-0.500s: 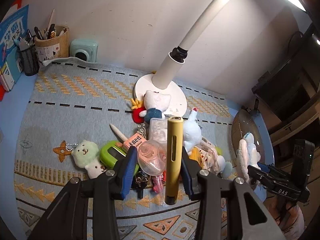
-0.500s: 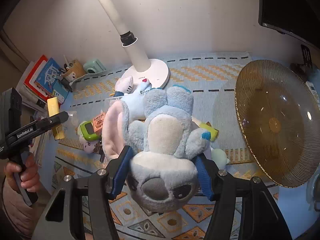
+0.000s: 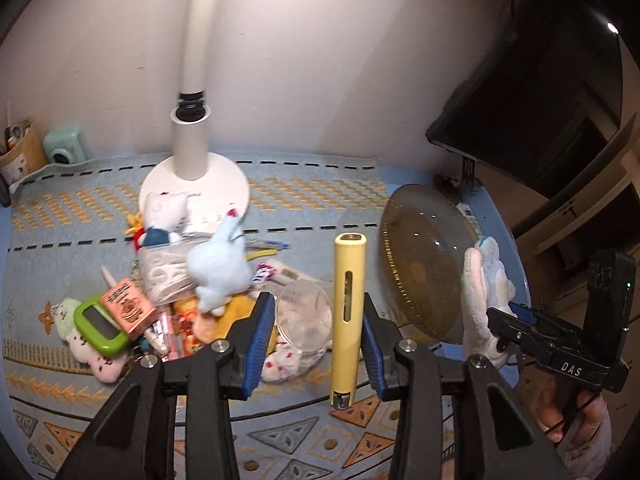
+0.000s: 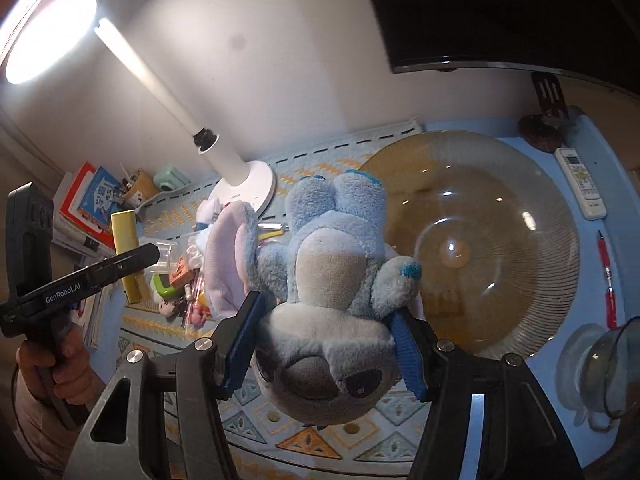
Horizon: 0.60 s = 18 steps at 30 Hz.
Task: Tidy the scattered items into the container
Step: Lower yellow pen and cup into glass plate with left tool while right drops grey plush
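1. The container here is the big amber glass dish on the blue patterned mat. Nothing lies in it; you can see straight through to the mat.
2. There's also a clear plastic jar lying on its side in the pile, and I can't tell if it holds anything. At the back left, a tan pen cup holds pens, beside a mint green gadget.
3. Counting the pile on the mat near the white lamp base: one light blue bunny plush, one white cat plush, one green handheld thing, one small orange box, plus small packets and keychains too jumbled to count.
4. The left gripper has its blue pads spread, but a yellow tube stands upright against the right pad. Whether it's actually pinched I can't tell. It hangs above the mat, just left of the dish.
5. The right gripper is pinching a blue-grey plush toy by the head, face toward the camera and feet pointing away, up in the air at the dish's near left edge.
6. One hand wraps around the left gripper's handle, and the other hand grips the right one's handle, fingers curled.
7. A white remote and one red pen sit right of the dish.
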Tool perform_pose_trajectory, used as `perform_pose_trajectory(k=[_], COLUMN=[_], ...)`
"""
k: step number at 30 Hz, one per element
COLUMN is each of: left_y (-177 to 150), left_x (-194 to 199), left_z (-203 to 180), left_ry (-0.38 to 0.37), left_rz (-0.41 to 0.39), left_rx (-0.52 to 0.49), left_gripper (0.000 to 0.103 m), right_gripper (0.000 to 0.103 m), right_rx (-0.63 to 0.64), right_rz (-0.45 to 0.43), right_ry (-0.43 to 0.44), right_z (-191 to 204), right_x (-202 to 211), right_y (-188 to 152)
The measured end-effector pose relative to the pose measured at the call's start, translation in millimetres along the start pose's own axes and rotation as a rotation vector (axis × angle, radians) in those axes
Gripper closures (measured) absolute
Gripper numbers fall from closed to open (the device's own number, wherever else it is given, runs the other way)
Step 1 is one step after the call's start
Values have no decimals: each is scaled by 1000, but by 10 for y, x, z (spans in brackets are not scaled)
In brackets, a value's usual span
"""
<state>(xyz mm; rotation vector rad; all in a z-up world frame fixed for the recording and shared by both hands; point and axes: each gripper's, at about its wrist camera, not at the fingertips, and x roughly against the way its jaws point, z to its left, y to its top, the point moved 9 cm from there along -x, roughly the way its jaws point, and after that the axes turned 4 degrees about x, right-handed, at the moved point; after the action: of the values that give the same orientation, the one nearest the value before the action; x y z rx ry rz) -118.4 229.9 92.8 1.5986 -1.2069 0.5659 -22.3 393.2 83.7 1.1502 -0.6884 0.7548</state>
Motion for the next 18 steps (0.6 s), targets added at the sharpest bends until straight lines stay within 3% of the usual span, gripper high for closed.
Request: perform_pose_trajectory(k=[4, 10, 18], left_y=[130, 242, 174], left_x=[-274, -876, -1722], left_z=[-633, -1429, -1528], left_ry=[-59, -140, -115], left_rz=[24, 70, 194], left_rx=[-84, -176, -150], left_gripper=[66, 66, 66], right_gripper=[41, 41, 41], right_rx=[-77, -180, -230], right_rz=[-15, 56, 160], right_ry=[-63, -102, -61], right_z=[-578, -1310, -1703], right_x=[118, -61, -506], right_y=[81, 56, 129])
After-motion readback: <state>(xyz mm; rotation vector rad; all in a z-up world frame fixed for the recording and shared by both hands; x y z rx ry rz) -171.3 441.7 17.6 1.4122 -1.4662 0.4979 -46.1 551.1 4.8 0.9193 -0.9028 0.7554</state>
